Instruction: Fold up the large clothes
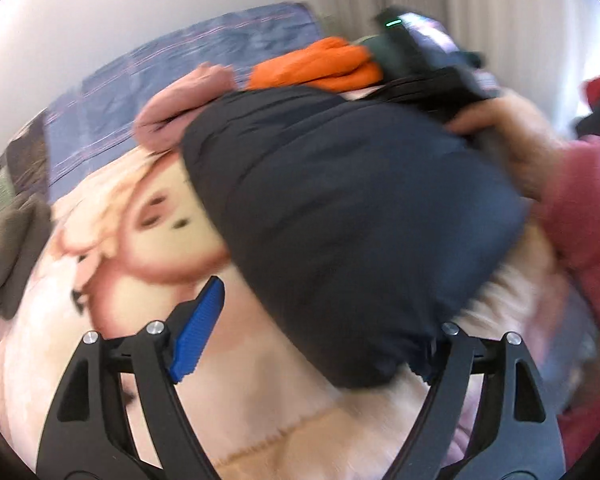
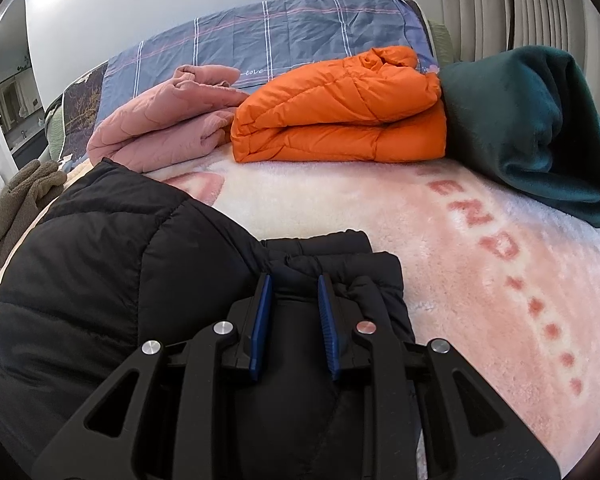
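A dark navy puffer jacket (image 1: 340, 208) lies bundled on the pink fleece blanket (image 1: 260, 420). My left gripper (image 1: 320, 340) is open wide: its left blue pad (image 1: 198, 336) is bare and the jacket's lower edge lies over the right finger. In the right wrist view the same jacket (image 2: 100, 280) fills the lower left. My right gripper (image 2: 292, 280) has its blue pads (image 2: 262, 320) close together around a gathered fold of the jacket (image 2: 296, 268). The right hand and gripper show in the left wrist view (image 1: 440, 64) behind the jacket.
Folded orange jacket (image 2: 340, 116), pink quilted garment (image 2: 168, 124) and dark green garment (image 2: 540, 128) lie at the back of the bed. A brown fleece item (image 2: 16, 204) sits at the left edge. Blue plaid bedding (image 2: 280, 36) is behind, curtains at right.
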A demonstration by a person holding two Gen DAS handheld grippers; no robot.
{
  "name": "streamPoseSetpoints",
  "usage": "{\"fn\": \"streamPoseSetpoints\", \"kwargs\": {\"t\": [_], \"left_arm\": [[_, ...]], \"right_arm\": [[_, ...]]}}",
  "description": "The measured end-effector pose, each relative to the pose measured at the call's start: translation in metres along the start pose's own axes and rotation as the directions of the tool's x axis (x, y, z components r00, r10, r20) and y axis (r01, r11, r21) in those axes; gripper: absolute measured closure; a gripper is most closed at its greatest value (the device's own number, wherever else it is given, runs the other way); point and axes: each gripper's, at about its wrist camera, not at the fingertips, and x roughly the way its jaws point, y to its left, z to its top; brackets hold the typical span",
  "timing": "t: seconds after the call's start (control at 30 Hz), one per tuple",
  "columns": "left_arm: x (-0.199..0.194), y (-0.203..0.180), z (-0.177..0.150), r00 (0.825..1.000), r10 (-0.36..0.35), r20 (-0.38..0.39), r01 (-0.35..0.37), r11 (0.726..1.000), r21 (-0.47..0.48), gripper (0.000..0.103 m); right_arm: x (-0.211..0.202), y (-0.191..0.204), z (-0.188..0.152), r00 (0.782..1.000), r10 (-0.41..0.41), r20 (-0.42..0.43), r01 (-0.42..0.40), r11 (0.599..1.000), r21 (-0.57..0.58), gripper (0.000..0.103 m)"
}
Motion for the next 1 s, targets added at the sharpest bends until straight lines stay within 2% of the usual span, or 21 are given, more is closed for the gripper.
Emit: {"fn": "streamPoseSetpoints", "kwargs": {"t": [0.1,0.2,0.37,0.43,0.57,0.6,0.63,0.73,0.8,0.87,0.93,1.0], "left_arm": [[0.003,0.013,-0.006,0.998,0.058,-0.027,-0.058,0.998,-0.005,0.020],[-0.005,0.023,-0.018,0.998,0.047,-0.044,-0.047,0.999,-0.002,0.020],[-0.016,0.019,-0.023,0.998,0.052,-0.046,-0.050,0.998,0.042,0.020],[-0.029,0.022,-0.024,0.999,0.000,-0.053,0.003,0.999,0.050,0.024],[-0.062,0.033,-0.017,0.988,-0.147,-0.053,0.149,0.988,0.036,0.049],[-0.069,0.036,-0.012,0.985,-0.165,-0.046,0.166,0.986,0.027,0.052],[-0.075,0.039,-0.005,0.984,-0.176,-0.024,0.177,0.984,0.020,0.057],[-0.090,0.044,0.025,0.973,-0.206,0.101,0.205,0.979,0.017,0.058],[-0.084,0.038,0.050,0.966,-0.184,0.181,0.179,0.983,0.043,0.058],[-0.064,0.032,0.071,0.961,-0.169,0.218,0.161,0.985,0.053,0.058],[-0.032,0.029,0.089,0.967,-0.170,0.190,0.170,0.985,0.016,0.058],[0.014,0.033,0.100,0.977,-0.181,0.116,0.187,0.981,-0.047,0.058]], "right_arm": [[0.000,-0.001,-0.001,1.000,0.004,0.000,-0.004,1.000,0.006,0.079],[0.000,0.000,-0.001,1.000,0.007,0.000,-0.007,1.000,0.007,0.079],[-0.001,0.000,-0.001,1.000,0.009,0.004,-0.009,1.000,0.007,0.079],[-0.001,0.000,-0.001,1.000,0.011,0.004,-0.011,1.000,0.011,0.079],[-0.002,-0.001,-0.002,1.000,0.015,0.008,-0.015,1.000,0.017,0.078],[-0.002,-0.001,-0.002,1.000,0.013,0.008,-0.013,1.000,0.016,0.078],[-0.003,-0.001,-0.002,1.000,0.013,0.010,-0.013,1.000,0.014,0.078],[-0.003,-0.001,-0.002,1.000,0.012,0.011,-0.012,1.000,0.013,0.078],[-0.003,-0.001,-0.002,1.000,0.013,0.010,-0.013,1.000,0.013,0.078],[-0.003,-0.001,-0.002,1.000,0.013,0.010,-0.013,1.000,0.013,0.078],[-0.003,-0.001,-0.002,1.000,0.014,0.010,-0.014,1.000,0.014,0.078],[-0.004,-0.002,-0.002,1.000,0.018,0.010,-0.018,1.000,0.018,0.078]]}}
